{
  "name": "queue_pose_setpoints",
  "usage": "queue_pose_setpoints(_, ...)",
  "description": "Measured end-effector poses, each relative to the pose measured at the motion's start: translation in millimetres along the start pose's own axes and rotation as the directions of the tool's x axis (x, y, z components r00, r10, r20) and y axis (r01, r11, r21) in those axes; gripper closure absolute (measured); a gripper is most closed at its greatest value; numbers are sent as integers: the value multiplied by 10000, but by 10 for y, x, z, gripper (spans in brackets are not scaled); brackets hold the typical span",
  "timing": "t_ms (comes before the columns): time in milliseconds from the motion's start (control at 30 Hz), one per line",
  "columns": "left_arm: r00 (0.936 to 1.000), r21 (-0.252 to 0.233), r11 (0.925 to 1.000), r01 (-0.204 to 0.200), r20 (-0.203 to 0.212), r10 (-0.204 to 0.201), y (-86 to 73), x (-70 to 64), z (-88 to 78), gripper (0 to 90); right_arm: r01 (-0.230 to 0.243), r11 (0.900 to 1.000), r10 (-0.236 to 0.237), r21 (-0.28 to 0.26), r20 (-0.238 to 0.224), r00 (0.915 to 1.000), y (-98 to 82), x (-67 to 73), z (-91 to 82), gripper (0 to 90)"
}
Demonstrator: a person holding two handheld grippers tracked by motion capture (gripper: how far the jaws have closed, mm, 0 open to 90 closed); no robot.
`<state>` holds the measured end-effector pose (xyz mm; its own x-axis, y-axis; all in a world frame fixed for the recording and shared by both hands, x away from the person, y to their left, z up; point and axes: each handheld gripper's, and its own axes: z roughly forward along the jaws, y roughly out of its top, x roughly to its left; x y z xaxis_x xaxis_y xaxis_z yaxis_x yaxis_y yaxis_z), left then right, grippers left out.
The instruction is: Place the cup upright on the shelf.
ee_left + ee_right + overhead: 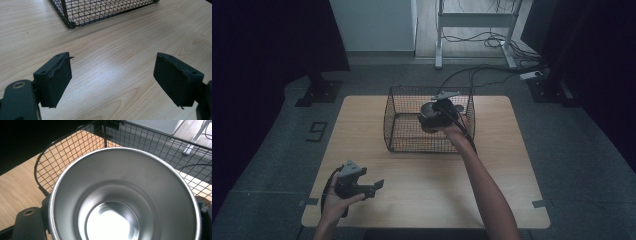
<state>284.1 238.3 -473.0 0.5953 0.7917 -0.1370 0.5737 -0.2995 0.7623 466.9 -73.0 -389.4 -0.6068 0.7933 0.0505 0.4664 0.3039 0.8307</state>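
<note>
Cup placement into the wire basket is the step in hand, by my reading.

Near edge, left: the left gripper rests low over the table, jaws spread wide with nothing between them. The left gripper view confirms it: two black pads stand well apart over bare wood grain, the basket's near corner beyond them.

Farther in, right of centre: the right gripper is held over the right part of the basket, at or just above its rim, the forearm reaching in from the near side. It is clamped on a metal cup, upright with its mouth open to the camera and the inside empty.

Judgement: the cup is carried, not yet set down. The next move calls for lowering it clear of the far and right walls to the basket floor, keeping it level, then letting go.

Between views: the high view gives the gripper's position over the basket but leaves the cup dark and hard to make out. The right gripper view shows the cup plainly, with the mesh rising behind it. How high it hangs above the floor I cannot tell.
</note>
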Motion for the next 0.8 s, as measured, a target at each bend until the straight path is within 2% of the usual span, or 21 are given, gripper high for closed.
queue_pose_setpoints(433, 10000, -23, 10000, 14, 7, -14, -3, 16, -10, 153, -97, 9990, 95, 440, 39, 9999, 72, -120, 276, 183)
queue_pose_setpoints(800, 10000, 4, 10000, -6, 16, 6, -4, 15, -5, 153, -39, 9984, 35, 573, 73, 10000, 129, -141, 389, 183)
